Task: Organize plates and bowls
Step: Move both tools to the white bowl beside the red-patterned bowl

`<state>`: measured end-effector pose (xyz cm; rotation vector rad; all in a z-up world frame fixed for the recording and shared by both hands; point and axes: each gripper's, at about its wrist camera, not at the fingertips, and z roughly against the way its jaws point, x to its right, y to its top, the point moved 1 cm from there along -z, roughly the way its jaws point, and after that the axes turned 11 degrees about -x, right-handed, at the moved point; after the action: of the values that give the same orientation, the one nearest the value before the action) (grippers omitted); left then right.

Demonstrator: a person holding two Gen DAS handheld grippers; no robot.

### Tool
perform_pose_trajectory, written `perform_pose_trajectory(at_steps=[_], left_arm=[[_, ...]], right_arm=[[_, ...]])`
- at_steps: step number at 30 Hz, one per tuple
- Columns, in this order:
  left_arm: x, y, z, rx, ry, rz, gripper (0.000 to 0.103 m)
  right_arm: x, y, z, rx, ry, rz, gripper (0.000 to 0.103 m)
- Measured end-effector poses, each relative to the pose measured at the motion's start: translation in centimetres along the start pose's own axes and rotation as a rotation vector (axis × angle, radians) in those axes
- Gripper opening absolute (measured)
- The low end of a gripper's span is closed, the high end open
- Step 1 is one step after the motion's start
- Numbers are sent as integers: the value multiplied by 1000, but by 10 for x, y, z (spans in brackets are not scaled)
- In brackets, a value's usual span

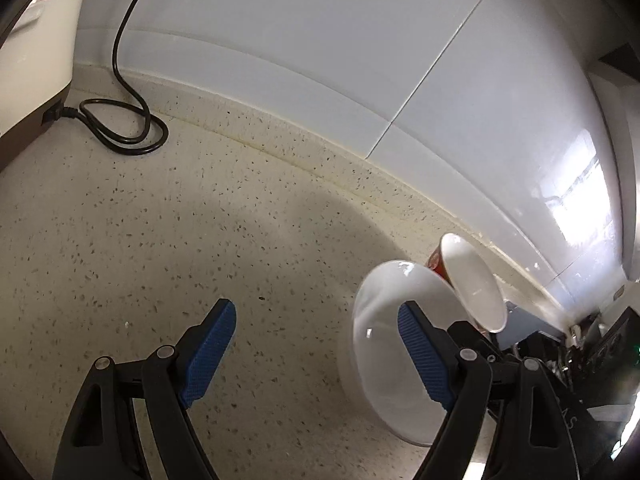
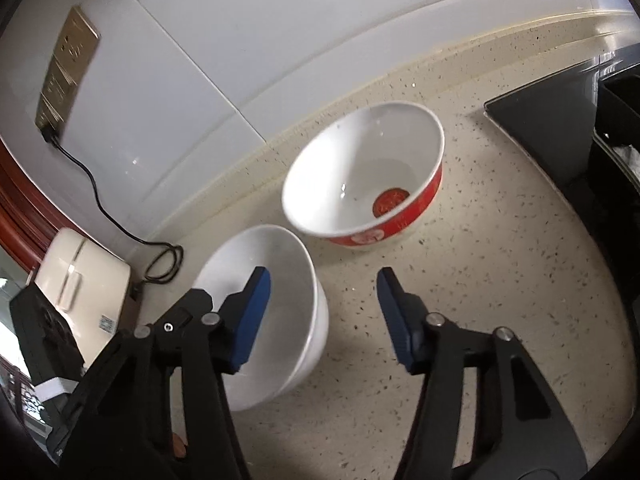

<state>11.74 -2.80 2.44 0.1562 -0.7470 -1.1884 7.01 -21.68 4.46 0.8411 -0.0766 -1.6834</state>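
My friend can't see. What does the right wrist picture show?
The open right gripper hovers over a speckled counter, its left finger in front of a plain white bowl. Beyond sits a red-and-white bowl, near the white tiled wall.

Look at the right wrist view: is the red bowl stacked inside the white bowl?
No, the red bowl stands on the counter beside the white bowl.

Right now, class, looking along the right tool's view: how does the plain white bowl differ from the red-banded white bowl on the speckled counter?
The plain white ceramic bowl is white outside too; the red-banded white bowl has a red patterned exterior. The plain bowl's bottom is unmarked; the red-banded bowl carries a red round emblem inside. The plain bowl sits nearer the camera, partly behind one finger; the red-banded bowl lies nearer the wall. Both stand upright, empty, on the speckled counter.
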Motion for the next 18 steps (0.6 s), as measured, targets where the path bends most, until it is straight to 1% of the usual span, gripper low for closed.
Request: perform_pose_trajectory(at_steps=[1, 3, 5, 7, 11, 14, 18], left_arm=[[-1, 1, -2, -6, -1, 5, 84], [-5, -1, -5, -15, 3, 25, 84], [-6, -1, -10, -24, 18, 20, 84], [-5, -3, -12, -13, 43, 2, 84], [-6, -6, -11, -8, 57, -16, 84], [-5, -6, -11, -3, 84, -25, 82], [-5, -7, -8, -4, 87, -35, 81]], right_arm=[[-1, -1, -2, -8, 0, 0, 55], [-1, -4, -5, -21, 9, 4, 54], [0, -5, -4, -17, 10, 5, 54], [2, -7, -1, -5, 9, 7, 54], [3, -12, -1, -8, 13, 12, 54], [-2, -15, -4, -15, -4, 34, 54], [-6, -16, -2, 6, -61, 62, 54]])
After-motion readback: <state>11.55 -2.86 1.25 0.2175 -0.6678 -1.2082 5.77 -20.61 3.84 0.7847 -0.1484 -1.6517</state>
